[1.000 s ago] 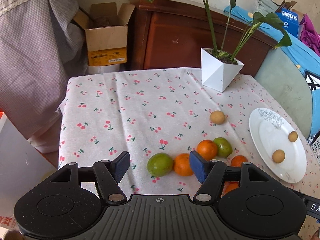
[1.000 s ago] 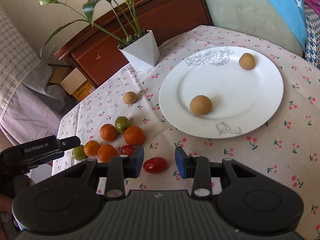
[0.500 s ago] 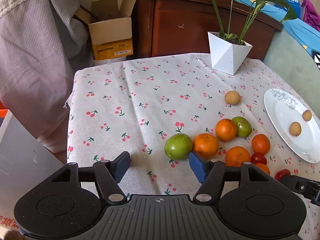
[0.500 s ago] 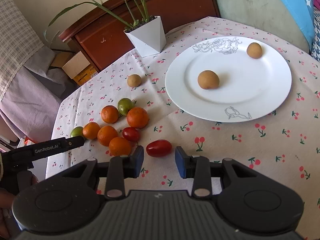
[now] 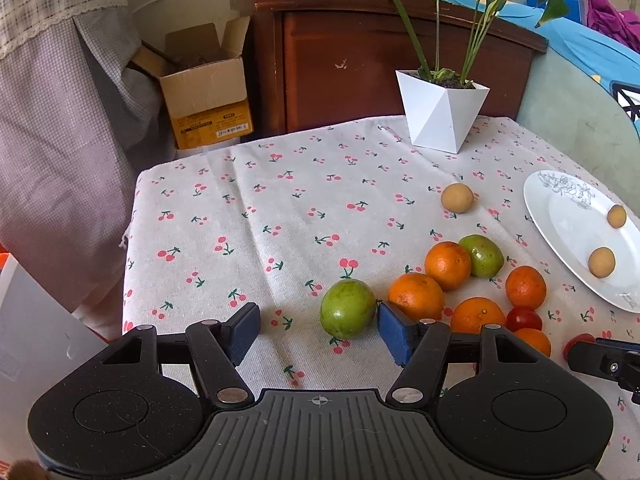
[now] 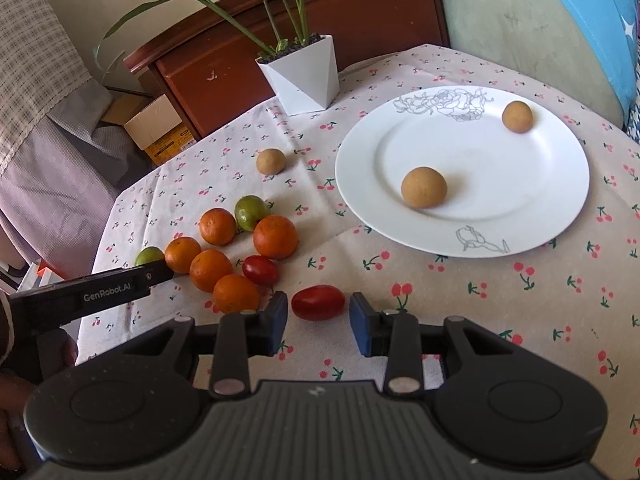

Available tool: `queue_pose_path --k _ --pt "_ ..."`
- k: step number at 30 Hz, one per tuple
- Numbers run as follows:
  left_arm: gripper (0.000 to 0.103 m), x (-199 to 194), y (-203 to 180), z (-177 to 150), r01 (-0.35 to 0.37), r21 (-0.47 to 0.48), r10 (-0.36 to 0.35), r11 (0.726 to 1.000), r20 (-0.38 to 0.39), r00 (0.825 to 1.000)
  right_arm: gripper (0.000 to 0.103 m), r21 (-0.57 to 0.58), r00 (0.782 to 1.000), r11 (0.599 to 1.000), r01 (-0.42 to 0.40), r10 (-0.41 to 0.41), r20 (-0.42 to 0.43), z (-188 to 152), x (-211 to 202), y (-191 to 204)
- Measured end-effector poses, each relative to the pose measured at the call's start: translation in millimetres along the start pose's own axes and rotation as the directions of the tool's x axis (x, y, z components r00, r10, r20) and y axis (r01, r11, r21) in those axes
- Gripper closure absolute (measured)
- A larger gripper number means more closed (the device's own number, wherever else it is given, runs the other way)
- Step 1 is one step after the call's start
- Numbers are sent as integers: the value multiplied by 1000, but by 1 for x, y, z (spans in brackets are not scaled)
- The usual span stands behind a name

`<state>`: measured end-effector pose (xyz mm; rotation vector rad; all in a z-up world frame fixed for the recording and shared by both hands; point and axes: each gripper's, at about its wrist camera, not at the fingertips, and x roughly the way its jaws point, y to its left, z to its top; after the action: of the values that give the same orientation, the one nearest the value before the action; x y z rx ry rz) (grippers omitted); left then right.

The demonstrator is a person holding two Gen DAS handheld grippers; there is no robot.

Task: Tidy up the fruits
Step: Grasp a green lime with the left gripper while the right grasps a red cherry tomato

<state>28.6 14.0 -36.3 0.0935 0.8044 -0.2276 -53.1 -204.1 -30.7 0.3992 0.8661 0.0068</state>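
closing in since a second ago: left tongs spread beside green fruit. right tongs gape narrowly, red tomato ahead, unpinched; plate likely awaits.

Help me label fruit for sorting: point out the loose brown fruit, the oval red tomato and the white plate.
loose brown fruit (image 6: 271, 161), right wrist view, centre.
oval red tomato (image 6: 318, 303), right wrist view, middle.
white plate (image 6: 516, 196), right wrist view, bare inner surface.

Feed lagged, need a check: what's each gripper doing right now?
Left gripper: open, empty; round green fruit sits just ahead between its fingers.
Right gripper: open, empty; oval red tomato just ahead.
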Motion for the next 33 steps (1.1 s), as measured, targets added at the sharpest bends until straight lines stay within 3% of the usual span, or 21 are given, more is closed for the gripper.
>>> queue_pose_path --k 6,11,15,33 --pt "43 1 -4 -1 -5 26 4 1000 17 1000 72 -25 1000 1000 15 -15 7 -1 1 3" --pt "66 0 -5 -1 27 21 -27 999 23 999 73 -19 1000 1000 15 -15 9 -1 1 2" --pt "75 -1 -5 0 46 11 -46 999 24 999 74 -13 1000 1000 15 -15 11 -1 1 2" --pt "77 -19 -9 13 113 -42 -108 993 91 990 74 18 999 1000 9 -9 32 4 -3 -1"
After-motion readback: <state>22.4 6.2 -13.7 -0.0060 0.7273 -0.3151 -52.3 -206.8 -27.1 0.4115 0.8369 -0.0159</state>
